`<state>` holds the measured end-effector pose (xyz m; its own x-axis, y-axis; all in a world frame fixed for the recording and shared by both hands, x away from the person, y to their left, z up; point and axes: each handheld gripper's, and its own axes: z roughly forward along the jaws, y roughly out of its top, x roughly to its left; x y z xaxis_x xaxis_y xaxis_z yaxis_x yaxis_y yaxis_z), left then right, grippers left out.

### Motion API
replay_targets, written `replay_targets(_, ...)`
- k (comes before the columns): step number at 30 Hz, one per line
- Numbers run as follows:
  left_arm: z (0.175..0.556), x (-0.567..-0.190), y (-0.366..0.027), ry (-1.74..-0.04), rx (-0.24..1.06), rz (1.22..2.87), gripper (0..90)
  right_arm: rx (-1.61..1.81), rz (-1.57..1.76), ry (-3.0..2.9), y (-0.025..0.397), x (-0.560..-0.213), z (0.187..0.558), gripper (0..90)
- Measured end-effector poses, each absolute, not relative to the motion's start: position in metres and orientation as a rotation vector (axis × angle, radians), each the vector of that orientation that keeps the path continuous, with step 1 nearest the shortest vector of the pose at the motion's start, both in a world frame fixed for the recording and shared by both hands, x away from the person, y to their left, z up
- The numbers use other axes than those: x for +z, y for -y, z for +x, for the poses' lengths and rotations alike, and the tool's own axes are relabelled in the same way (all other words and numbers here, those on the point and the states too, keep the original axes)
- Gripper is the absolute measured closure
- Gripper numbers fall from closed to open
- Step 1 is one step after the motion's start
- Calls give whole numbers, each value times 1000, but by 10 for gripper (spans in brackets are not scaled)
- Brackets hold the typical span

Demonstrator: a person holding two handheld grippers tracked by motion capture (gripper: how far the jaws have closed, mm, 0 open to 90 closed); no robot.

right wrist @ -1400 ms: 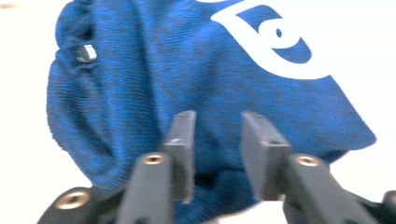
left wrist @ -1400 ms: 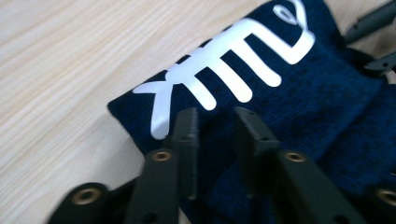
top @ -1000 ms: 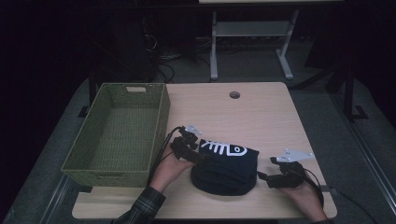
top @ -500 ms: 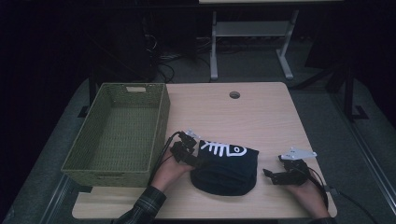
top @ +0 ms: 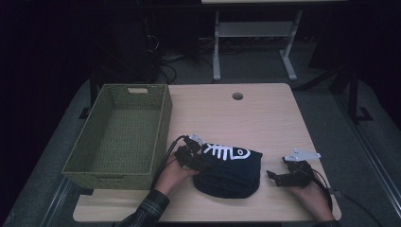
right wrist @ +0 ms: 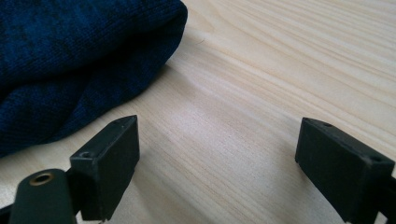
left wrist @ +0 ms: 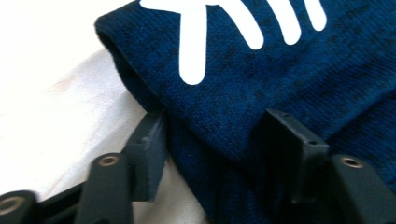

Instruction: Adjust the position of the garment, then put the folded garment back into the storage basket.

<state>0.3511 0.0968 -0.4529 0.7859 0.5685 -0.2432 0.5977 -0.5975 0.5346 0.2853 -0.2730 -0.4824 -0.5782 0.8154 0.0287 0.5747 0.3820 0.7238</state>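
A folded dark blue garment (top: 229, 172) with a white fishbone print lies on the wooden table (top: 250, 118) near its front edge. My left gripper (top: 196, 158) is at the garment's left edge. In the left gripper view the gripper (left wrist: 212, 140) has its jaws closed on a thick fold of the blue knit (left wrist: 280, 70), one jaw under the edge and one on top. My right gripper (top: 274, 177) rests just right of the garment, apart from it. In the right gripper view it (right wrist: 217, 149) stands open over bare wood, with the garment (right wrist: 70, 56) at the upper left.
A green woven basket (top: 163, 123) stands on the table's left side, close to my left hand. A round cable hole (top: 237, 96) sits near the table's far edge. Beyond the table are a white metal stand (top: 250, 33) and cables on a dark floor.
My right gripper has let go of the garment's right edge and drawn back to the right. The left gripper has stayed at the left edge.
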Motion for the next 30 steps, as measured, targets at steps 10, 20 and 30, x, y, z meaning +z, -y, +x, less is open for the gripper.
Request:
replay_targets(10, 354, -455, -97, -842, -184, 2333, 675, 1010, 1215, -2315, 273, -482, 285, 134)
replay_targets(20, 352, -446, -92, -829, -153, 2358, 749, 1009, 1215, -2314, 273, -482, 285, 134)
replay_targets(30, 351, -426, -93, -806, -124, 2344, 764, 1009, 1223, -2314, 273, -482, 285, 135)
